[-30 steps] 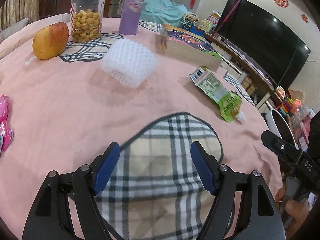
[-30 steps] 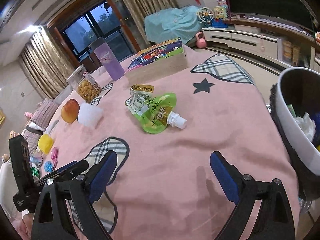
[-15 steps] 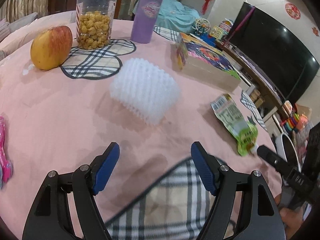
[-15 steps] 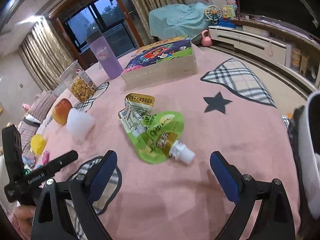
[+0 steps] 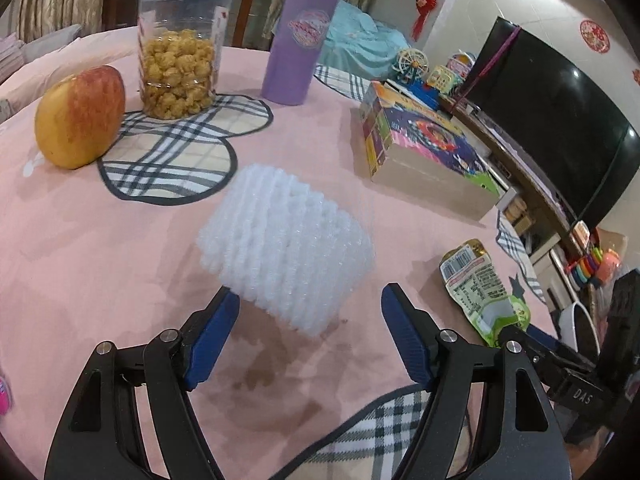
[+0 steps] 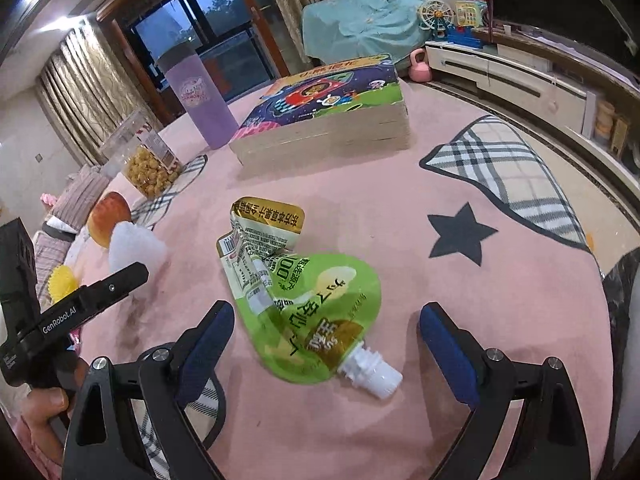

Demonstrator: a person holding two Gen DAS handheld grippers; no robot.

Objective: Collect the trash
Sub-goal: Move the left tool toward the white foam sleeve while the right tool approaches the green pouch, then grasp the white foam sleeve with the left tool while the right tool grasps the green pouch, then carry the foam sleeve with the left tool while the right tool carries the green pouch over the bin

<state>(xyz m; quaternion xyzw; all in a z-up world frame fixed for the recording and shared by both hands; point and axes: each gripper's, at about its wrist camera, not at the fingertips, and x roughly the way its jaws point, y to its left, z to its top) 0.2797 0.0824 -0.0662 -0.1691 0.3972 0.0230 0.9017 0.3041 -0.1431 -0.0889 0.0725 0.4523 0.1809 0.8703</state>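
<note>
The pink tablecloth (image 5: 100, 264) carries everything, so take the purple tumbler (image 5: 298, 46) as the marker. The white foam fruit net (image 5: 286, 252) lies toward us from it, on its side, long axis running away and slightly left. The left gripper (image 5: 308, 344) sits just short of the net's near end, jaws apart and just now narrowing, the net partly between the blue tips and untouched by them. Farther right of the tumbler, past the picture book (image 6: 324, 120), the green drink pouch (image 6: 304, 304) lies flat, spout toward the right gripper (image 6: 326, 352), whose 2 jaws stand wide, straddling the spout end without contact. I'd say each hand is nearer its own piece.
</note>
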